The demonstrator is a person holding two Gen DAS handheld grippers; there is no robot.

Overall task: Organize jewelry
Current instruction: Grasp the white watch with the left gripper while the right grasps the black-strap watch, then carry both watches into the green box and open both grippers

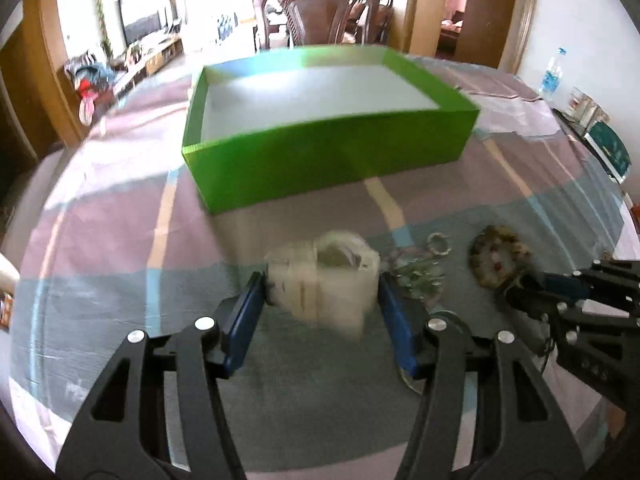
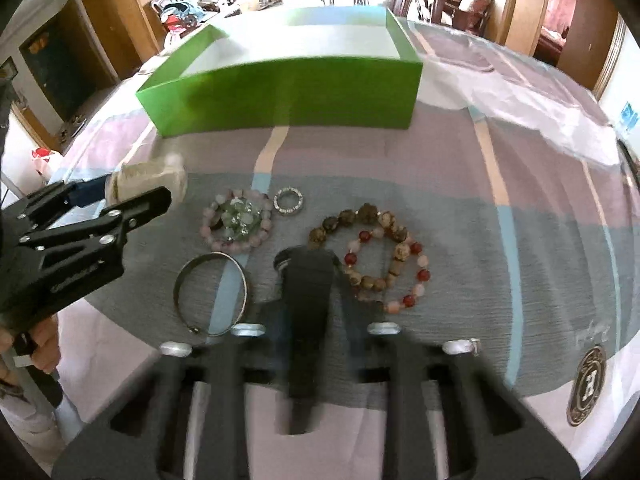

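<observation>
Pinching a pale, blurred bag (image 1: 324, 276) between its blue pads, the left claw (image 1: 322, 300) hangs near the green box (image 1: 320, 152), whose white inside looks bare. Right claw (image 2: 306, 264) is pressed together over bead bracelets (image 2: 374, 258), a bangle (image 2: 211, 294) and a ring (image 2: 288, 201) on the desk (image 2: 500, 240).

Striped cloth (image 1: 120, 216) covers the tabletop — pink, grey and pale blue bands with thin tan lines, plus a round dark logo patch (image 2: 587, 387) near one corner. Behind it sits a dark carved wooden chair (image 1: 320, 12). A water bottle (image 1: 553, 72) stands off to the right, and a low TV stand (image 1: 152, 56) runs along the far wall — pretty blurry.
</observation>
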